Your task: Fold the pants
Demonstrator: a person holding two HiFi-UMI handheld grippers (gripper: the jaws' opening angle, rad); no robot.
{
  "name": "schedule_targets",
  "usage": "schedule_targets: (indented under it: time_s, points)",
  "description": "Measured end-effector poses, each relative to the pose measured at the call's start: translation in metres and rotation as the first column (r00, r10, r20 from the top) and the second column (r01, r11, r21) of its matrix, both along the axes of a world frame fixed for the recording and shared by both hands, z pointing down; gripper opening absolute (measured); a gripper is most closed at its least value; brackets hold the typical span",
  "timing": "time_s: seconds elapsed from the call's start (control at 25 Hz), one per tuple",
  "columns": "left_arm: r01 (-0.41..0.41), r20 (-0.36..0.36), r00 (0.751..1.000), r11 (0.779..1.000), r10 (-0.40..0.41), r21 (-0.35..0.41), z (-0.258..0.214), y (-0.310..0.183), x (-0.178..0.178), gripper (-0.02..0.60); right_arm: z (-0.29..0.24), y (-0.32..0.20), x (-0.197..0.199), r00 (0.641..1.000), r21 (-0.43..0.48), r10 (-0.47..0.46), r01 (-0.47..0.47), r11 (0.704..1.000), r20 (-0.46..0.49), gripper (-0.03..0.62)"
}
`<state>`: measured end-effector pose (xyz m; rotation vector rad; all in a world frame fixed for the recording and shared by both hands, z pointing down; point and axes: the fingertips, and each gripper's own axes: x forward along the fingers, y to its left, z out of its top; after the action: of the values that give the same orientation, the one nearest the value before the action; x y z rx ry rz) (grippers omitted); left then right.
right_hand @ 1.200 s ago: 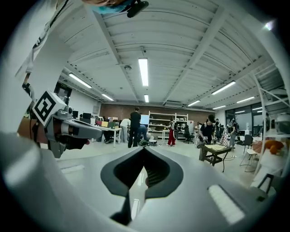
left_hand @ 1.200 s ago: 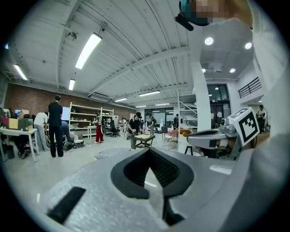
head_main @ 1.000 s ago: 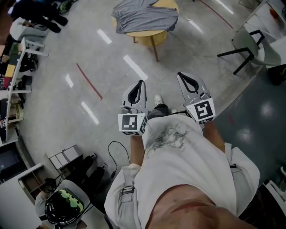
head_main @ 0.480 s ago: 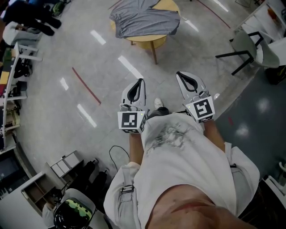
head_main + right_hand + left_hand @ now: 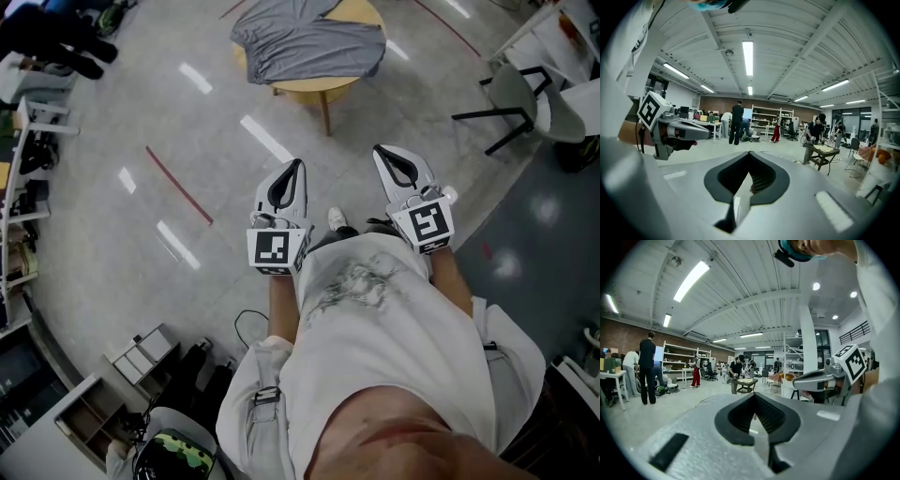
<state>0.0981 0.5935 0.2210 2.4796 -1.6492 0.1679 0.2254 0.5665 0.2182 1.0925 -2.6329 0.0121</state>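
Note:
Grey pants lie spread over a small round wooden table at the top of the head view, one part hanging over its left edge. My left gripper and right gripper are held side by side in front of my body, well short of the table, both shut with nothing between the jaws. In the left gripper view the table edge shows just past the shut jaws, and the right gripper appears at the right. In the right gripper view the left gripper appears at the left.
Polished grey floor with a red tape line lies between me and the table. A black-legged chair stands at the right, shelving at the left. People stand far off by tables and another small table.
The pants table has drifted slightly up and right in the head view as I walk; both grippers stay shut and side by side.

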Motion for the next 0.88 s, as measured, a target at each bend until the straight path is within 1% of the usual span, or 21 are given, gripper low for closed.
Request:
schedule_targets:
  time_s: [0.16,0.44,0.76,0.88]
  points:
    - [-0.013,-0.003,1.0,1.0,0.013,-0.006,0.004,-0.01,-0.013,0.006,0.003,-0.009,-0.011,1.0,-0.006,0.013,-0.013,1.0,-0.012,0.009]
    - [-0.025,-0.014,1.0,1.0,0.025,-0.016,0.01,-0.035,-0.022,0.006,0.008,-0.033,-0.019,0.999,-0.005,0.03,-0.03,1.0,-0.037,0.009]
    - [-0.01,-0.005,1.0,1.0,0.009,-0.024,0.013,-0.073,-0.029,0.006,0.015,-0.072,-0.029,0.999,-0.018,0.005,-0.006,1.0,-0.037,0.009]
    - [0.0,-0.028,1.0,0.999,-0.001,-0.035,0.016,-0.094,-0.034,0.006,0.02,-0.095,-0.034,0.999,-0.029,-0.016,0.014,0.999,-0.043,0.009]
